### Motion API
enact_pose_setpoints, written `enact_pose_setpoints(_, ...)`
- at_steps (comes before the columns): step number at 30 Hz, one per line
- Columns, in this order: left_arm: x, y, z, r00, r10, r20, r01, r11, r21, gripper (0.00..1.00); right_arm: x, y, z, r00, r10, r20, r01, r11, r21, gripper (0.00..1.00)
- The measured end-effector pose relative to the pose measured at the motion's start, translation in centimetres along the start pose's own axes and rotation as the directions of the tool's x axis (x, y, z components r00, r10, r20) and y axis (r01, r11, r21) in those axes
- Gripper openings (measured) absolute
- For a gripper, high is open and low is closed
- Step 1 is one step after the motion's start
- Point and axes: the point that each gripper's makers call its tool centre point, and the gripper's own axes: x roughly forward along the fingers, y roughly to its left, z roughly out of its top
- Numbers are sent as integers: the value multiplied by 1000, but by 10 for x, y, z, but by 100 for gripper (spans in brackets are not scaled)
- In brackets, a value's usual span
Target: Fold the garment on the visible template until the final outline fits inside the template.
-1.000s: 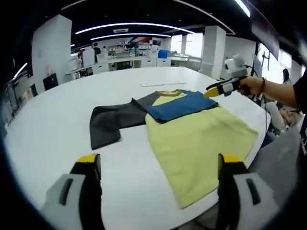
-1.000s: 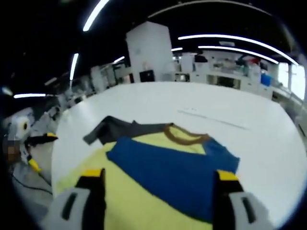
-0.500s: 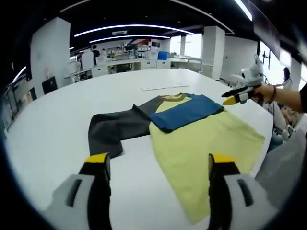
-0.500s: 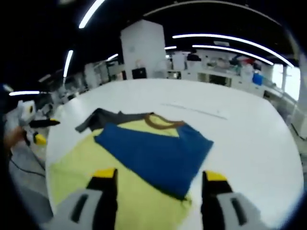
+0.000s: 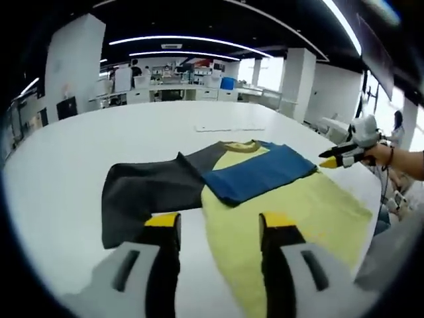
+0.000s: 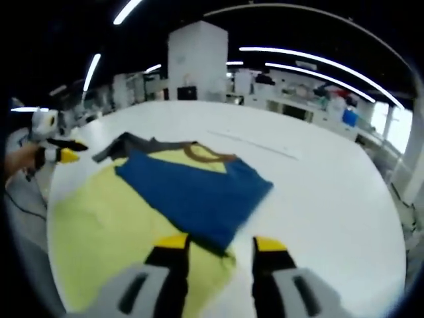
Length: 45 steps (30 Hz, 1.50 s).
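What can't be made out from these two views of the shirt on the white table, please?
- Template: no outline can be made out on the white table in either view.
- Yellow shirt: its near hem is hidden behind the right tongs in the right gripper view.
- Grey sleeve: mostly hidden behind the folded blue sleeve there.
- Left tongs: hide the table just ahead in the left gripper view.

Bright ceiling strips, fisheye warp, soft blur.

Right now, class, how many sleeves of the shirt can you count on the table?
2: the blue sleeve is folded across the yellow body, and the dark grey sleeve lies spread out flat on the white table, beside the body.
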Motion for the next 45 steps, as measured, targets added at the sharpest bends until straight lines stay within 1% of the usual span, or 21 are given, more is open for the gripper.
enact_pose_setpoints(3,11,6,-5,1000,2,-23,-2,1000,-11,38,-1,-2,-3,1000,-7,0,7,1000,-18,22)
enact_pose_setpoints(6,22,11,-8,999,11,-36,-12,1000,-26,33,3,-1,-8,1000,-9,-7,9,999,-36,18)
enact_pose_setpoints(8,30,16,-11,999,17,-45,-18,999,-39,30,4,-1,-11,1000,-10,-15,9,999,-42,17)
enact_pose_setpoints(11,41,17,-14,998,16,-57,-19,998,-54,27,6,1,-15,1000,-7,-27,5,998,-57,15)
enact_pose_setpoints(12,45,17,-16,998,13,-67,-17,998,-55,26,7,0,-16,1000,-9,-29,7,997,-71,13)
enact_pose_setpoints(16,54,15,-17,997,10,-75,-14,999,-47,21,9,-3,-16,999,-26,-30,22,994,-110,10)
enact_pose_setpoints(19,60,17,-21,996,12,-90,-17,999,-49,18,11,-5,-13,999,-48,-22,44,988,-147,5)
enact_pose_setpoints(21,63,16,-22,995,11,-99,-16,999,-49,15,13,-3,-11,999,-48,-26,43,983,-178,6)
enact_pose_setpoints(23,66,17,-24,994,13,-104,-17,999,-40,10,15,-4,-14,998,-54,-39,44,974,-221,7)
enact_pose_setpoints(24,66,18,-25,994,17,-108,-21,999,-37,9,15,-3,-15,998,-54,-44,43,973,-228,6)
enact_pose_setpoints(27,69,19,-25,993,25,-115,-29,999,-36,9,16,-2,-16,998,-51,-48,39,976,-216,3)
enact_pose_setpoints(29,69,18,-26,993,19,-113,-24,999,-48,6,17,-3,-16,997,-56,-48,44,974,-224,2)
enact_pose_setpoints(31,71,19,-26,993,18,-116,-24,998,-51,3,18,-3,-15,997,-57,-44,46,974,-223,1)
enact_pose_setpoints(33,72,20,-27,992,23,-122,-30,998,-54,3,18,-4,-14,997,-60,-41,50,974,-222,0)
enact_pose_setpoints(36,72,18,-26,993,21,-118,-29,997,-67,0,18,-5,-14,997,-65,-42,54,972,-227,0)
enact_pose_setpoints(40,72,18,-25,992,24,-121,-30,999,-45,0,16,-8,-16,996,-72,-51,59,975,-216,0)
enact_pose_setpoints(42,72,21,-26,992,31,-122,-36,999,-36,0,15,-10,-18,995,-75,-59,61,976,-208,0)
enact_pose_setpoints(45,72,23,-26,992,36,-124,-42,998,-47,0,14,-13,-21,995,-78,-69,63,979,-195,0)
